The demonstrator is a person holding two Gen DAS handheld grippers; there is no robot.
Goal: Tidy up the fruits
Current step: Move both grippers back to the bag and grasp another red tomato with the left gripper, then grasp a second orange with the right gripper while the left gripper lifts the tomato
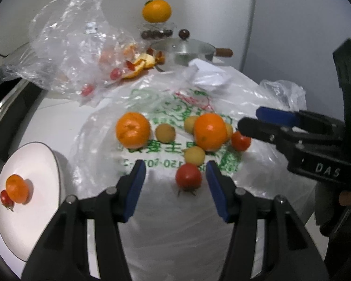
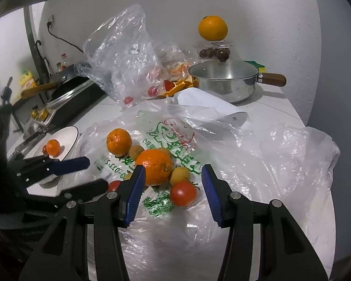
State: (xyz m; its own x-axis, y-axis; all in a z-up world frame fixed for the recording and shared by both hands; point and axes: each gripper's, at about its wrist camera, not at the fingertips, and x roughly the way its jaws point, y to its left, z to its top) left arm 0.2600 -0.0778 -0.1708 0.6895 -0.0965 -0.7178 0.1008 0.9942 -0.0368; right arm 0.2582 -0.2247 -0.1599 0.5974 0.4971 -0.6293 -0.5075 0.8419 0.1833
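Observation:
Loose fruit lies on a printed plastic bag (image 1: 170, 107): two oranges (image 1: 133, 130) (image 1: 210, 131), several small yellow fruits (image 1: 165, 133) and two tomatoes (image 1: 188, 176) (image 1: 240, 141). My left gripper (image 1: 175, 172) is open, with the near tomato just ahead between its fingertips. My right gripper (image 2: 173, 175) is open over the far tomato (image 2: 183, 194) and beside the big orange (image 2: 155, 166); it shows at the right of the left wrist view (image 1: 248, 121). A white plate (image 1: 32, 159) at the left holds an orange (image 1: 16, 188) and a tomato (image 1: 6, 197).
A steel pot with lid and wooden handle (image 2: 224, 82) stands at the back, a clear box of dark fruit with an orange on top (image 2: 213, 31) behind it. A crumpled clear bag with peels and tomatoes (image 2: 124, 65) lies back left. A stove with a pan (image 2: 67, 86) is at far left.

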